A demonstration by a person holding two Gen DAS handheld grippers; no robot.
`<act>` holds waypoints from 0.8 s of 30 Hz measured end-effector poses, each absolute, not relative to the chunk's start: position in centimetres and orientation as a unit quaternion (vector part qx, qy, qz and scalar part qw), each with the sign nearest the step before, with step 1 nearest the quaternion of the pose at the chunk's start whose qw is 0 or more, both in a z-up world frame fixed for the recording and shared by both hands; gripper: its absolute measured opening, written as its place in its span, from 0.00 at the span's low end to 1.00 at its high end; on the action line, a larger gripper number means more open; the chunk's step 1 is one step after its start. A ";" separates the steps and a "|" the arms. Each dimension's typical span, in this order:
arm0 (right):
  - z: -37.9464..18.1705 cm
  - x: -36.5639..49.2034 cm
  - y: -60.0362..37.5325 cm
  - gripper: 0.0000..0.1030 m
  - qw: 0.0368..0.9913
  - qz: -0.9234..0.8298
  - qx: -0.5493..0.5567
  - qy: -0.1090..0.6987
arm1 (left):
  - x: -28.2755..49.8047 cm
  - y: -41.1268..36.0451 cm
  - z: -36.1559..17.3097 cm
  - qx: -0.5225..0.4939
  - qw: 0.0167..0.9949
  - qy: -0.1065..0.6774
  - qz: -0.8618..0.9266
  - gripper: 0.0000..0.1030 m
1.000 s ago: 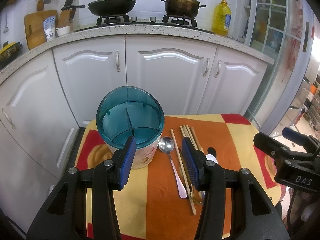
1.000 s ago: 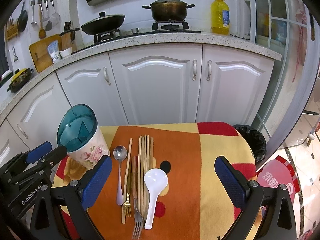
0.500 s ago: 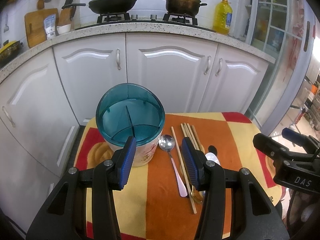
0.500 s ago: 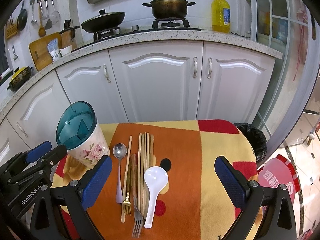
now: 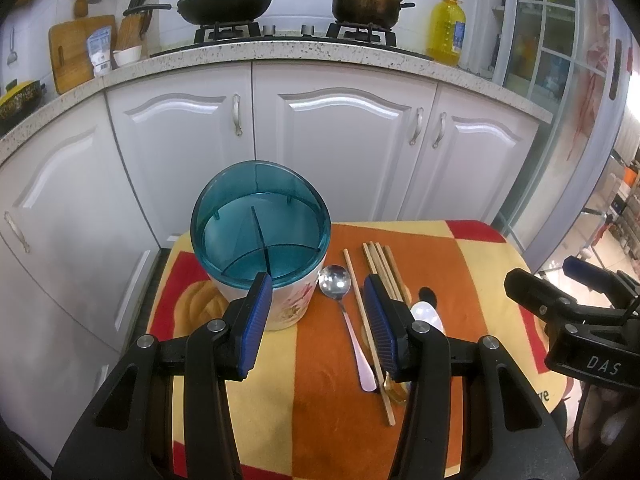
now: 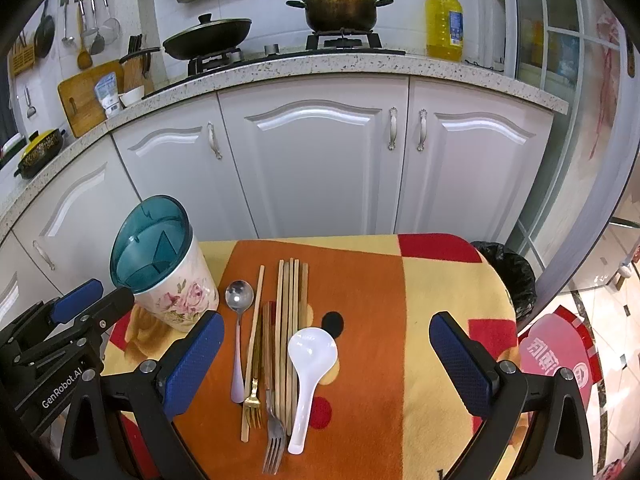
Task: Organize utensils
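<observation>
A floral utensil holder (image 6: 176,300) with a teal divided rim (image 5: 260,224) stands at the table's left. Beside it lie a steel spoon (image 6: 239,320), wooden chopsticks (image 6: 290,320), a gold fork (image 6: 253,400), a steel fork (image 6: 274,440) and a white soup spoon (image 6: 308,364). My left gripper (image 5: 318,320) is open and empty, hovering near the holder and the steel spoon (image 5: 348,312). My right gripper (image 6: 326,364) is wide open and empty above the utensils.
The table wears an orange, yellow and red cloth (image 6: 420,300). White kitchen cabinets (image 6: 320,160) stand behind it, with pots and an oil bottle on the counter. A black bin (image 6: 508,272) sits at the right by a glass door.
Both grippers have drawn back and risen slightly; the utensils and holder have not moved. Both stay open.
</observation>
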State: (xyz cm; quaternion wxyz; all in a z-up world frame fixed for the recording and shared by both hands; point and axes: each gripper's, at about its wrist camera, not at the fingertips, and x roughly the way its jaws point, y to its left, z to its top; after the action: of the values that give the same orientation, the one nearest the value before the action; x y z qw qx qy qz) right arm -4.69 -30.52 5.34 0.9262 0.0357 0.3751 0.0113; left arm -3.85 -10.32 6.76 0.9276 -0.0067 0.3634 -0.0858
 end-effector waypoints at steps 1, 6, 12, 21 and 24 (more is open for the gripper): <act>5.3 -4.7 -30.5 1.00 0.926 0.011 0.035 0.376 | -3.8 -10.3 6.7 -0.007 0.927 0.364 -0.086 0.46; 4.9 -4.5 -30.5 1.00 0.924 0.012 0.035 0.380 | -3.7 -10.4 6.5 -0.007 0.926 0.368 -0.086 0.46; 4.5 -4.4 -30.7 1.00 0.922 0.014 0.034 0.384 | -3.5 -10.3 6.2 -0.007 0.924 0.372 -0.086 0.46; 2.4 -3.8 -31.5 1.00 0.913 0.017 0.037 0.407 | -2.6 -9.3 3.8 -0.025 0.907 0.411 -0.086 0.46; 1.5 -3.6 -31.9 1.00 0.911 0.025 0.046 0.410 | -2.2 -9.3 2.7 -0.035 0.897 0.431 -0.092 0.46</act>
State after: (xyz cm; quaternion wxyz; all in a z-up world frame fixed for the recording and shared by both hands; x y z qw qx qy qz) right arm -3.56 -31.87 1.53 0.9105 0.0456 0.4102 0.0252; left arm -2.23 -9.34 2.66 0.8969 -0.0353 0.4312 -0.0923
